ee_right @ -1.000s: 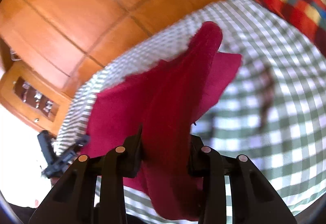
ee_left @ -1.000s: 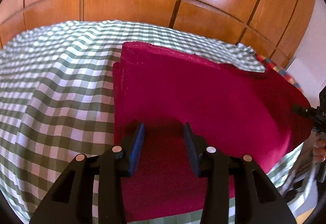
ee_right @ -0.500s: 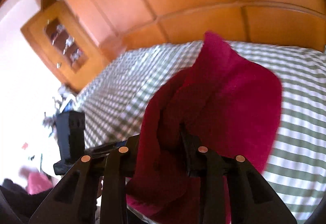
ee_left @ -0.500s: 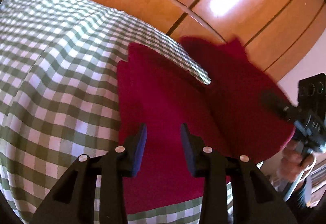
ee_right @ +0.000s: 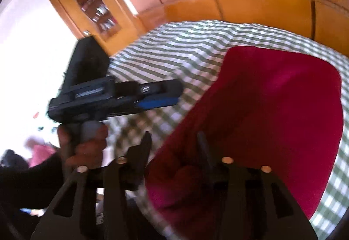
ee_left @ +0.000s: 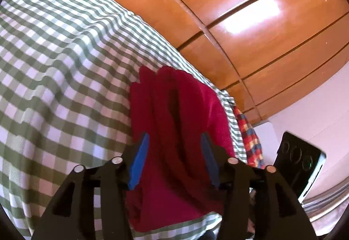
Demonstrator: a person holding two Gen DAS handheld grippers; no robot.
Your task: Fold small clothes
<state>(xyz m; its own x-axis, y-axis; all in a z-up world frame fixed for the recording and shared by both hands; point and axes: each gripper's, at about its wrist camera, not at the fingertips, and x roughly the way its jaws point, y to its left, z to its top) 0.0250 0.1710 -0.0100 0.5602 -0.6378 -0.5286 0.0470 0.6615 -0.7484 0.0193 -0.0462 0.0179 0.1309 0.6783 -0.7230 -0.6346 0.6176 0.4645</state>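
Here: both hand-held grippers over red cloth, jaws spread.
Left hand-held gripper [ee_left: 174, 159] empty at lower centre; right hand-held gripper [ee_right: 174, 152] likewise, grasping nothing. Red cloth [ee_left: 174, 113] lies folded on the checked-covered desk [ee_left: 61, 61]; wooden panelling [ee_left: 240, 11] fills the upper frame.

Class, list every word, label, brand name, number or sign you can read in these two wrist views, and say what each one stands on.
None can be read.
The red cloth, the checked sheet and the wood panels carry no text.
Items in the glass-door cabinet are too blurred to read.
The left gripper shows no legible marking.
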